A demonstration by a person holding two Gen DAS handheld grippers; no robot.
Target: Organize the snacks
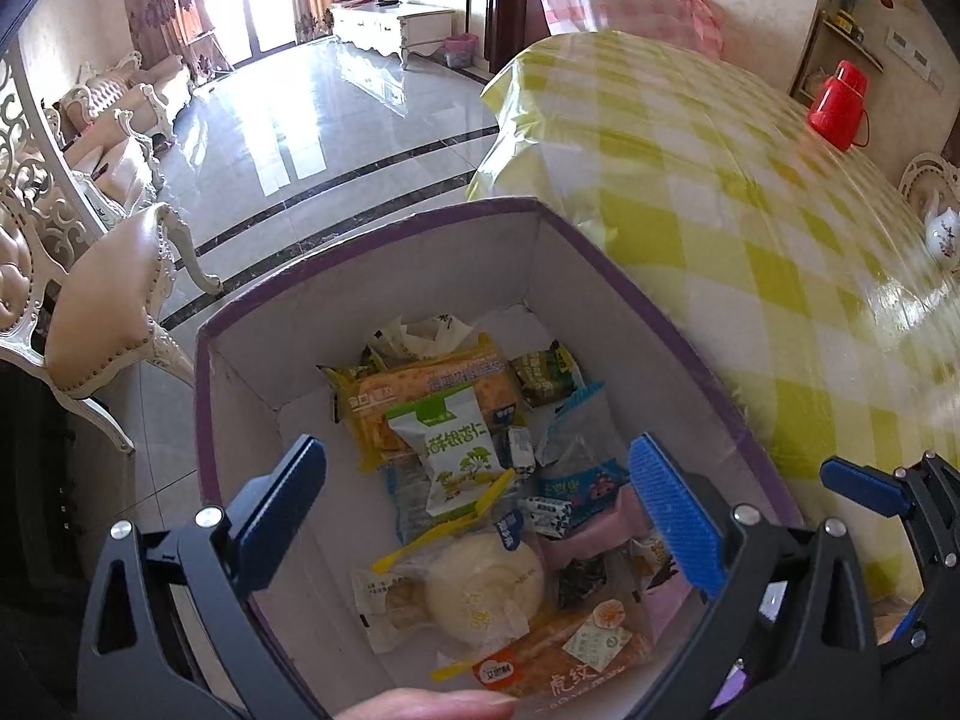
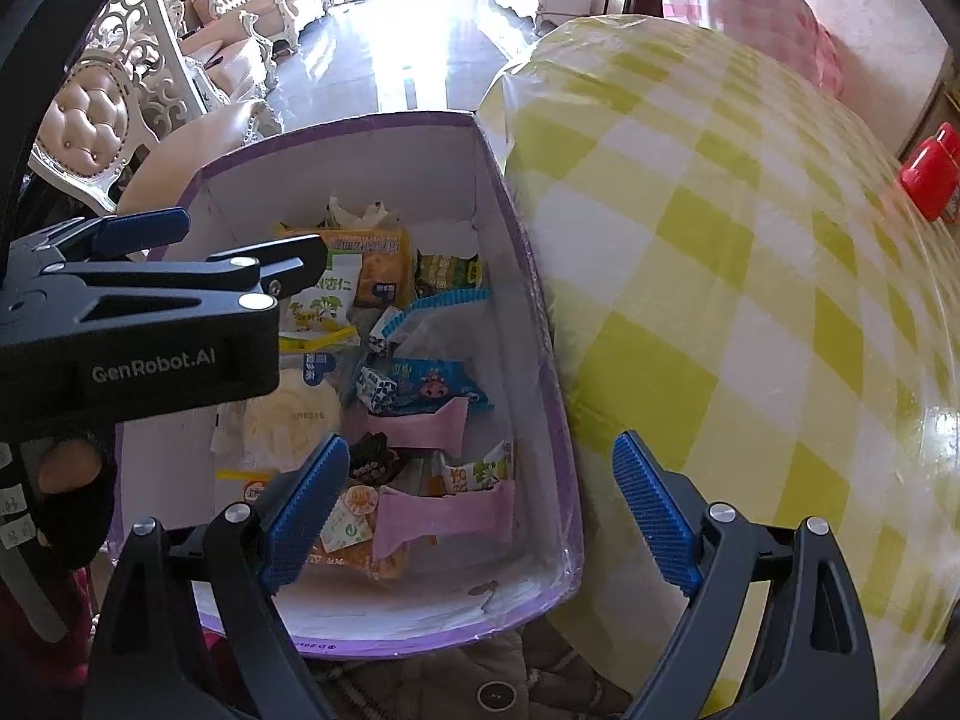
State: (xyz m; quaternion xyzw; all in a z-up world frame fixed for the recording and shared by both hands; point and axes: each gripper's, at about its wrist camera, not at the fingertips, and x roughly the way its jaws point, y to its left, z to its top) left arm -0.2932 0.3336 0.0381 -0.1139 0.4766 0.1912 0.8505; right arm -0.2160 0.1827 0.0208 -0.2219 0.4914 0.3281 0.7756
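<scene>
A purple-rimmed white box (image 1: 372, 240) (image 2: 540, 396) stands beside the table and holds several snack packs: a white-green nut bag (image 1: 447, 450), an orange cracker pack (image 1: 432, 396), a round white bun (image 1: 486, 594) and pink packs (image 2: 444, 510). My left gripper (image 1: 480, 516) is open and empty, its jaws spread over the box. It also shows from the side in the right wrist view (image 2: 240, 252). My right gripper (image 2: 480, 510) is open and empty, straddling the box's right wall. One right gripper finger (image 1: 864, 489) shows in the left wrist view.
A table with a yellow-checked cloth (image 1: 750, 228) (image 2: 750, 300) is right of the box, with a red thermos (image 1: 837, 105) and a white teapot (image 1: 942, 234) on it. A padded chair (image 1: 102, 324) stands left of the box. A glossy tiled floor (image 1: 312, 120) lies beyond.
</scene>
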